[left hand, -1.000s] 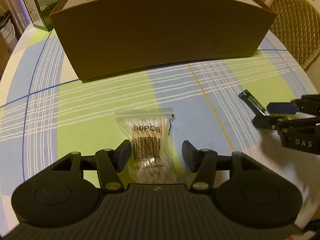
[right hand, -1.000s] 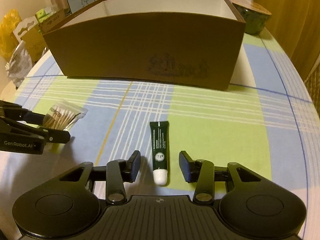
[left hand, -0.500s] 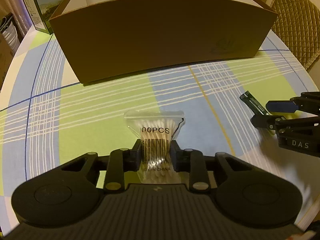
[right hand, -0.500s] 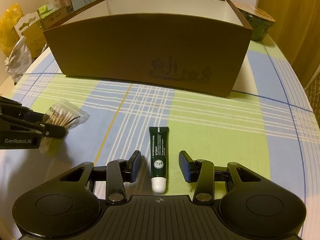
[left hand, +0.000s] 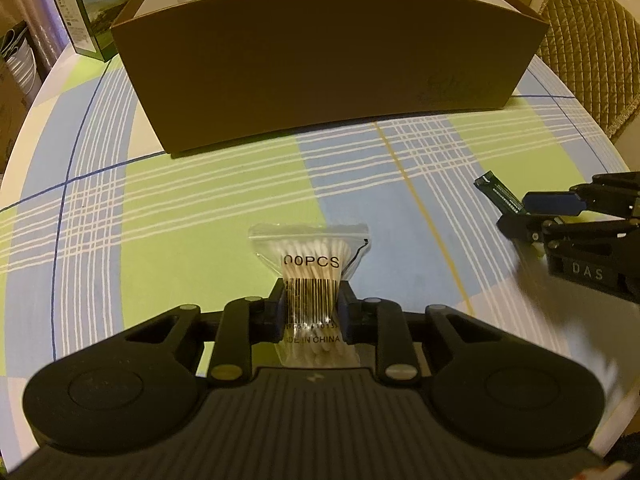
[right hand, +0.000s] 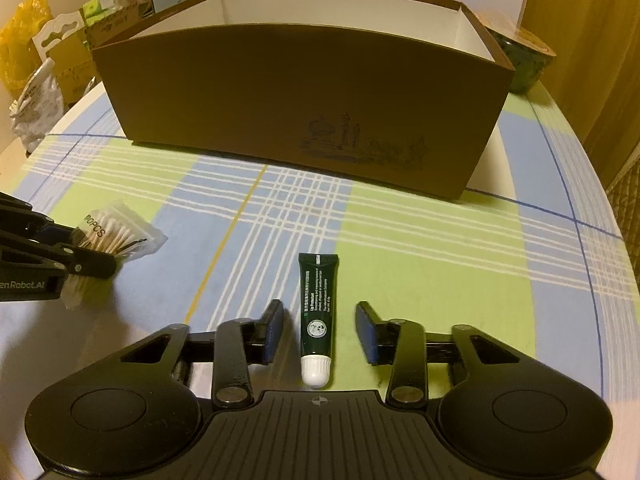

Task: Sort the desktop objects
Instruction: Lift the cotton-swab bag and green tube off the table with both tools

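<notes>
My left gripper (left hand: 311, 309) is shut on a clear bag of cotton swabs (left hand: 312, 268), pinching its barcode part; the bag also shows in the right wrist view (right hand: 116, 232), held between the left gripper (right hand: 86, 246) fingers. My right gripper (right hand: 320, 330) is open, its fingers on either side of a dark green tube with a white cap (right hand: 317, 316) that lies on the checked tablecloth. The tube's far end shows in the left wrist view (left hand: 500, 196) beside the right gripper (left hand: 532, 210). A large brown cardboard box (right hand: 296, 92), open on top, stands behind both.
A milk carton (left hand: 84, 12) stands behind the box on the left. A quilted chair back (left hand: 588, 40) is at the right table edge. A green bowl (right hand: 524, 60) sits right of the box; bags and packets (right hand: 36, 92) lie off the table's left.
My left gripper closed on the swab bag and lifted it slightly. My right gripper stayed open around the tube and edged forward a little.
</notes>
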{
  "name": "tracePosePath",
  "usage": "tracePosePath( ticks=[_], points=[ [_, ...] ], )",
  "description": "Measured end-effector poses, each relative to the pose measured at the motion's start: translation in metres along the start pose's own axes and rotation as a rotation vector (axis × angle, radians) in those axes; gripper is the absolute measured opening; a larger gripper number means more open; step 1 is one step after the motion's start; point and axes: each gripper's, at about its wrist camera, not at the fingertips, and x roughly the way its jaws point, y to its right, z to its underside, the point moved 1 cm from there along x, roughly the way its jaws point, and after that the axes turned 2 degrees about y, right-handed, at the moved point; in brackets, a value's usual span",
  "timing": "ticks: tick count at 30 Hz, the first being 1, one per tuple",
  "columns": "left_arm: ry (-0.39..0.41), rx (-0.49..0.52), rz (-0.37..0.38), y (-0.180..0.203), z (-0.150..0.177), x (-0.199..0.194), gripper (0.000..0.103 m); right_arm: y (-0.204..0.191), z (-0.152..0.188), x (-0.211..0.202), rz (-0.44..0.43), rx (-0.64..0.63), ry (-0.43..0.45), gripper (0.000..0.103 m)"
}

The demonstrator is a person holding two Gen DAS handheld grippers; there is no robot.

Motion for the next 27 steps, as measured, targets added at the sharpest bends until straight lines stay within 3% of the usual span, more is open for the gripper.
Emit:
tracePosePath(
  ticks=[2, 14, 27],
  points=[
    [0.000, -0.004, 0.001, 0.000, 0.001, -0.001, 0.020, -0.002, 0.000, 0.000, -0.003, -0.011, -0.003, 0.014],
    [0.001, -0.011, 0.000, 0.001, 0.002, -0.005, 0.019, -0.003, 0.000, -0.001, -0.026, -0.006, -0.024, 0.013],
    [0.050, -0.012, 0.018, 0.003, -0.009, -0.026, 0.019, -0.002, -0.010, -0.020, -0.065, 0.027, 0.019, 0.013]
  ],
)
